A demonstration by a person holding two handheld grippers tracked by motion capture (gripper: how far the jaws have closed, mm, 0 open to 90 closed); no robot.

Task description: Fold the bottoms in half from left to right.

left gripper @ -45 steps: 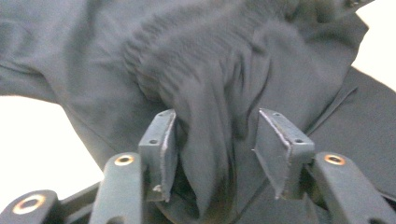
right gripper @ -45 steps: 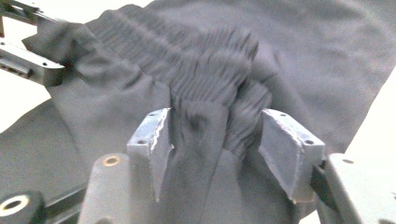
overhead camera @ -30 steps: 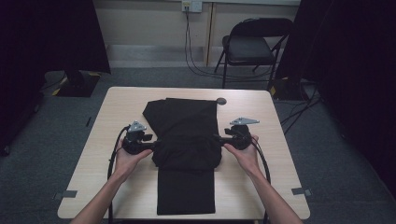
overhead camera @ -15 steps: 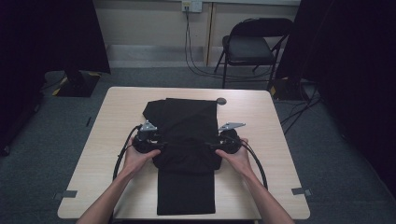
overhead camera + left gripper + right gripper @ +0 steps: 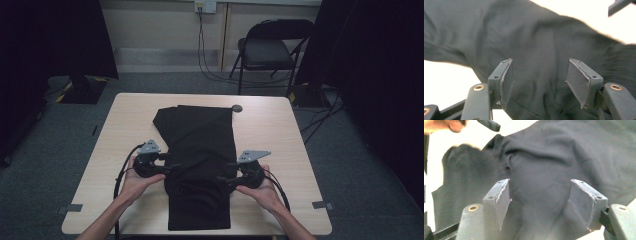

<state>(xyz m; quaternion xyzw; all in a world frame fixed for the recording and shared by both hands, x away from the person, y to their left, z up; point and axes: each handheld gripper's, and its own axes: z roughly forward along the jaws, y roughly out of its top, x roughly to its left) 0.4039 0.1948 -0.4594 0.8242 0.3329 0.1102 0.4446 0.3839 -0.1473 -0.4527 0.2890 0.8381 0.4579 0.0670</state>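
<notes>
Black garment (image 5: 200,165), folded into a long dark strip, lies down the middle of my worktop (image 5: 290,150), running from the far half to the near edge, where its end reaches just about to the rim. Its far end is wider and slants off toward the left. A little past the near end the cloth bunches into a rounded fold that sits between my two hands.

My left gripper (image 5: 167,169) is at the left edge of the garment, pointing inward across it. In the left gripper view its pads (image 5: 507,82) stand well apart with dark cloth lying under and beyond them, none of it pinched; the jaws have just been opening. My left hand (image 5: 137,182) holds the gripper's body, with the cable looping out to the left.

My right gripper (image 5: 230,177) is at the opposite edge, pointing back toward the left one. In the right gripper view its pads (image 5: 503,200) are also spread wide, a rumpled hump of the cloth lying ahead between them, and I can't see them pressing on it. My right hand (image 5: 260,190) rests on the worktop beside the cloth.

A small dark round fitting (image 5: 237,108) sits on the worktop just beside the garment's far right corner.
</notes>
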